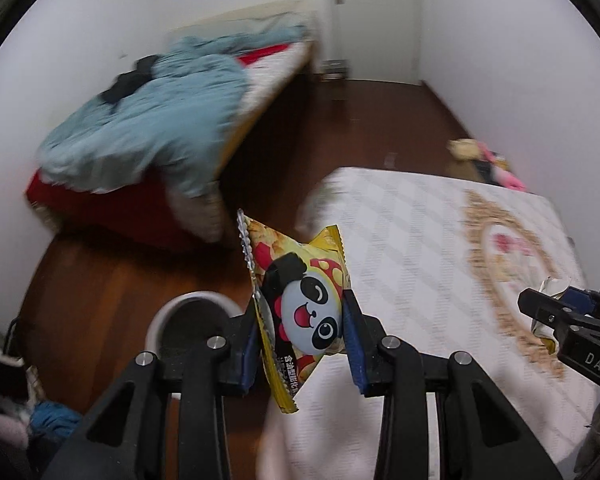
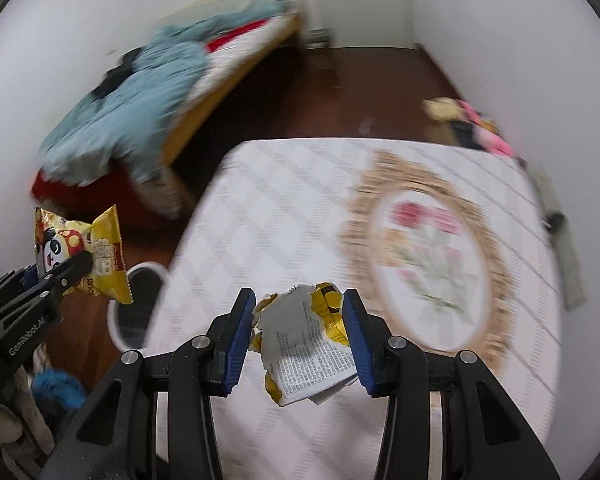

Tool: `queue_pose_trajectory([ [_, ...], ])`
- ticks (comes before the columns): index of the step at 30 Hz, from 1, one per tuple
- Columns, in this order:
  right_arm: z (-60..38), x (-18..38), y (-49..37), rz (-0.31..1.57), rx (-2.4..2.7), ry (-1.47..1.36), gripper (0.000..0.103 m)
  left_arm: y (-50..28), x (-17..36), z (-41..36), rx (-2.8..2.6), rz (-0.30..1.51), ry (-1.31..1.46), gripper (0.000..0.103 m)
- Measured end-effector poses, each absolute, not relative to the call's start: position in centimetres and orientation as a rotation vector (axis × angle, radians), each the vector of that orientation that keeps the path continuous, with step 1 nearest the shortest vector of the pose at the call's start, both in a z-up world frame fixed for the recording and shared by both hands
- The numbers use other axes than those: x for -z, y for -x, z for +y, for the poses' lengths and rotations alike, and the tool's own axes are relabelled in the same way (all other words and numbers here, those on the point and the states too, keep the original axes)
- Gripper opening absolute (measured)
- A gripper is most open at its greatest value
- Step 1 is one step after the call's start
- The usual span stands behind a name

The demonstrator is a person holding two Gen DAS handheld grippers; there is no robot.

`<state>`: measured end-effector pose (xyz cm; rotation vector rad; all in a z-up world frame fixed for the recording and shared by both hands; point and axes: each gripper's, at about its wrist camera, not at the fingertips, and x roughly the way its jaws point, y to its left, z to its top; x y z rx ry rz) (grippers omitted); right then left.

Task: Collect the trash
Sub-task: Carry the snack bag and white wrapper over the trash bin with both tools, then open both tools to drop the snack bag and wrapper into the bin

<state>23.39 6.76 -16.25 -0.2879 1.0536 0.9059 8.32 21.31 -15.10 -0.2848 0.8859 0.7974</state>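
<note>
Both jaws closed on trash: left gripper [image 1: 304,340] pinches a yellow panda snack bag [image 1: 300,304] between its blue pads, bag upright and puffed, sticking up past the fingertips and hanging a bit below them; right gripper [image 2: 300,336] clamps a crumpled torn wrapper [image 2: 304,336], yellow outside, white printed inside, wedged between its pads. Both pieces are held in the air. Panda bag sits over the gap between floor and mattress, with the white bin [image 1: 188,316] just left of it and lower, on the dark wood floor [image 1: 112,280]. Wrapper is over the near part of the quilted white mattress [image 2: 284,208], which has a gold oval with flowers to the right. Bin is at the mattress's near left corner. In the right view the left gripper shows at far left with the bag. Far left: bed [image 1: 148,120] with light blue duvet and red sheet, against the wall. Far right by the wall: pink and yellow stuff on the floor, blurred. Blue fabric at near left, unclear what.
</note>
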Motion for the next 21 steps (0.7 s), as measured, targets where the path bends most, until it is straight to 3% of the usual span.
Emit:
queue_pose_trajectory([
  [9, 23.9, 22.0, -11.8, 1.120, -1.111, 0.498, 0.047, 1.1, 22.3, 32.1, -1.003, 1.017, 0.374, 0.033],
  [21, 37.2, 33.4, -7.5, 1.318, -1.115, 0.652, 0.047, 4.1, 34.0, 42.3, -0.961, 1.153, 0.609, 0.037],
])
